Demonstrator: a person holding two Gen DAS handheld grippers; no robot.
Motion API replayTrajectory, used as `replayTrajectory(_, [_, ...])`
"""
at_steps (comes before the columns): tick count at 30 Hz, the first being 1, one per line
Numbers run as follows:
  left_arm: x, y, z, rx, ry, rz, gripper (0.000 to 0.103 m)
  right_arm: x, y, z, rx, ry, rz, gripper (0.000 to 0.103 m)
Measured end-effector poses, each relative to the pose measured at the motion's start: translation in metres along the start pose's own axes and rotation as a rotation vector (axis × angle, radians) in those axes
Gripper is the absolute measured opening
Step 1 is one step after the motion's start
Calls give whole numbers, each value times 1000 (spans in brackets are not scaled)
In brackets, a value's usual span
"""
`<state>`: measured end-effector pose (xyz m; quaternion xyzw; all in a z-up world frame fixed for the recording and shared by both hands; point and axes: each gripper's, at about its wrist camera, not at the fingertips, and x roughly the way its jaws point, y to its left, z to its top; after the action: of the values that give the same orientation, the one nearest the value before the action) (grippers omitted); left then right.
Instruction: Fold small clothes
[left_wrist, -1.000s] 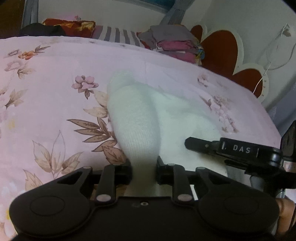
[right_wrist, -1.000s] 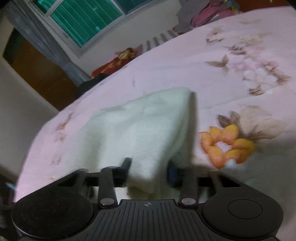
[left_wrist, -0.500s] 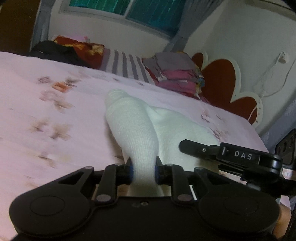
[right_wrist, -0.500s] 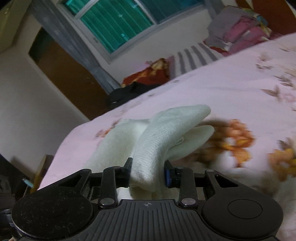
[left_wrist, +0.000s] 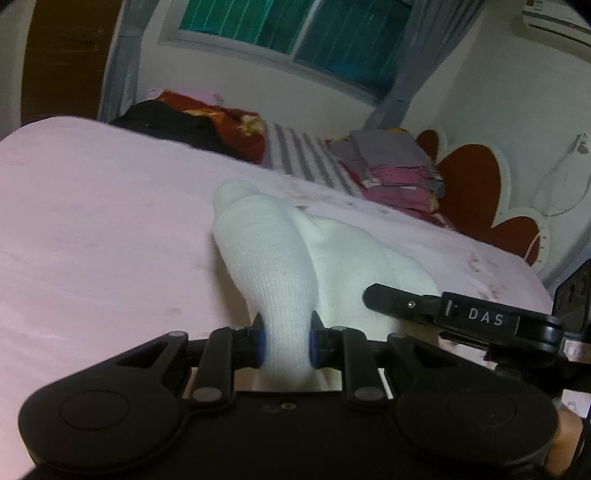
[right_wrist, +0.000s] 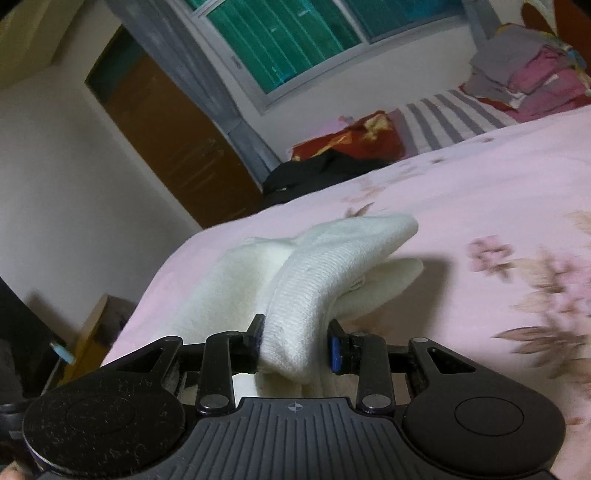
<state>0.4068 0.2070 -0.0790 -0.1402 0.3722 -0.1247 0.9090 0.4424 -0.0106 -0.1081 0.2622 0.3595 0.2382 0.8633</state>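
Both grippers are angling down over the pink bed (left_wrist: 92, 229). Left gripper (left_wrist: 284, 341) and right gripper (right_wrist: 295, 343) are each pinching the white garment (left_wrist: 280, 266), jaws nearly closed. Only the left view is catching the right gripper's finger at 3 o'clock.

two hand-held grippers (left_wrist: 284, 345) (right_wrist: 295, 347), one white garment (left_wrist: 280, 266)

Left wrist camera sits low behind its own fingers, tilted down across the pink bed (left_wrist: 92, 229), close on the white garment (left_wrist: 273, 266), window (left_wrist: 295, 33) at twelve o'clock, clothes pile (left_wrist: 391, 166) at one. Right wrist camera, rolled, looks over the same bed (right_wrist: 461, 192) and garment (right_wrist: 314, 273); window (right_wrist: 295, 40) at twelve, pile (right_wrist: 535, 77) at two.
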Motion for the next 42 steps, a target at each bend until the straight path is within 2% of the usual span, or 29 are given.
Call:
replayTrajectory(4, [12,35,-13,-11,45,30,20,39,15,-16,-10,52,-15,33])
replayTrajectory(6, [24,48,-25,-32,100,52,24,61,11,-23,-2,98,-31,33])
replayTrajectory(8, [27,55,-36,-37,110,51,30,73,3,-30,8,131,-66,33])
replayTrajectory(11, [23,48,-37,-1,98,51,30,77,-13,-35,42,139,-98,38])
replayTrajectory(14, [15,43,-28,4,78,51,28,71,-18,-30,65,113,-132,39])
replayTrajectory(18, [-5,49,-15,-6,-16,54,28,57,-4,-18,4,57,-188,39])
replayTrajectory(22, [-8,41,3,41,-80,18,28,57,8,-5,-30,7,-217,39])
replayTrajectory(28, [52,38,18,77,-29,42,28,91,28,-5,-116,45,-240,39])
replayTrajectory(32, [72,46,12,78,-25,47,28,127,27,-11,-206,84,-322,39])
replayTrajectory(35, [68,51,6,60,-21,37,28,149,10,-16,-250,104,-411,39])
replayTrajectory(39, [54,52,10,51,-19,15,28,155,5,-15,-233,102,-432,39])
replayTrajectory(42, [34,54,5,70,-35,12,28,128,13,-16,-195,75,-390,39])
